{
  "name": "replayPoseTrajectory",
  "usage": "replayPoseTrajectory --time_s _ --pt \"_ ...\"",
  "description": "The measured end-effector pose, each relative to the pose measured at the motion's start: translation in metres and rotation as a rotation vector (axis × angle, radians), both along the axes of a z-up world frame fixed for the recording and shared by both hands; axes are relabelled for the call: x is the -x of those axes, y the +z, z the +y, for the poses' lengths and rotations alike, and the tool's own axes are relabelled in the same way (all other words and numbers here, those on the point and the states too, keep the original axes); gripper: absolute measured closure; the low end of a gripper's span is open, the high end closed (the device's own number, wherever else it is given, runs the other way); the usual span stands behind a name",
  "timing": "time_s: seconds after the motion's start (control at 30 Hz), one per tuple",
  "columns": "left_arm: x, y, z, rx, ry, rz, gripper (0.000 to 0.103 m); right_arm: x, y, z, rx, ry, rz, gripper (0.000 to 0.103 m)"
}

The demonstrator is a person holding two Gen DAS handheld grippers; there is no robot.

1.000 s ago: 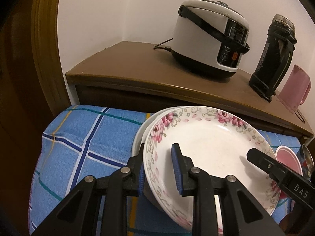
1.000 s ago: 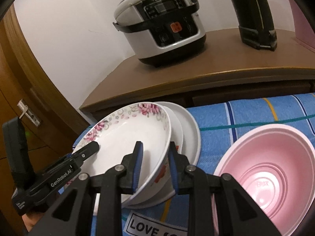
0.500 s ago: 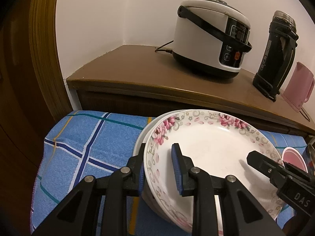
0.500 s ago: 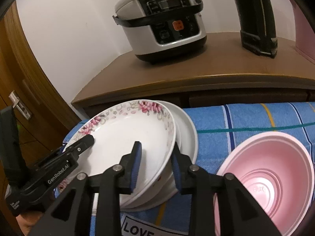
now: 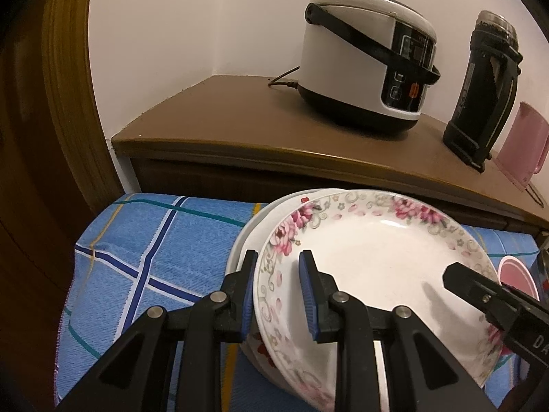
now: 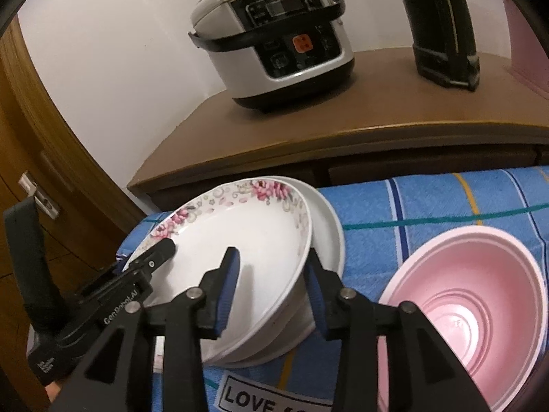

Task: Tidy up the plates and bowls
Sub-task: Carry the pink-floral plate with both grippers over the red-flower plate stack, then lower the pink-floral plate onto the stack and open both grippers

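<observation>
On a blue checked cloth, the left gripper and right gripper straddle opposite rims of a floral plate topping a white stack — jaws parted, not clamped. An uneven release could slide it off-centre, toward the pink bowl — rice cooker beyond.

Left view: close, low, from the left, looking over the flowered plate.
Right view: close, from the right, facing the same plate.
Both see: rice cooker.
</observation>
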State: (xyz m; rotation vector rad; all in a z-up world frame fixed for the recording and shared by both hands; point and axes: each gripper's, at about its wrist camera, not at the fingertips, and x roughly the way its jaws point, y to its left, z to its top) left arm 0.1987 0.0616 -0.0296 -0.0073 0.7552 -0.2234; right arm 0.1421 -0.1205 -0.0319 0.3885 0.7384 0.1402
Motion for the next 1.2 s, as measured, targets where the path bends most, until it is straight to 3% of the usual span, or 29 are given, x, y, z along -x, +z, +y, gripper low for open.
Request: replayPoseTrajectory --time_s 0.2,0.53,0.7,0.97,1.2 --pt "0.001 -0.002 -0.008 -0.066 -0.005 -0.014 0.076 0.005 0.008 0.004 0.039 0.003 -0.036 0.063" --pt "0.001 -0.001 -0.003 -0.034 0.011 -0.021 0.076 -0.004 -0.003 0.004 0.077 -0.011 -0.007 0.063" --pt "0.008 0.012 0.012 -0.059 0.086 -0.113 0.076 -0.007 -0.002 0.010 0.147 -0.014 0.002 0.062" --pt "0.014 0.018 0.034 -0.014 0.174 -0.184 0.075 -0.013 -0.009 0.023 0.232 0.022 -0.042 0.042" --pt "0.021 0.019 0.031 -0.056 0.210 -0.232 0.074 0.015 0.010 0.013 0.210 -0.019 -0.190 0.030"
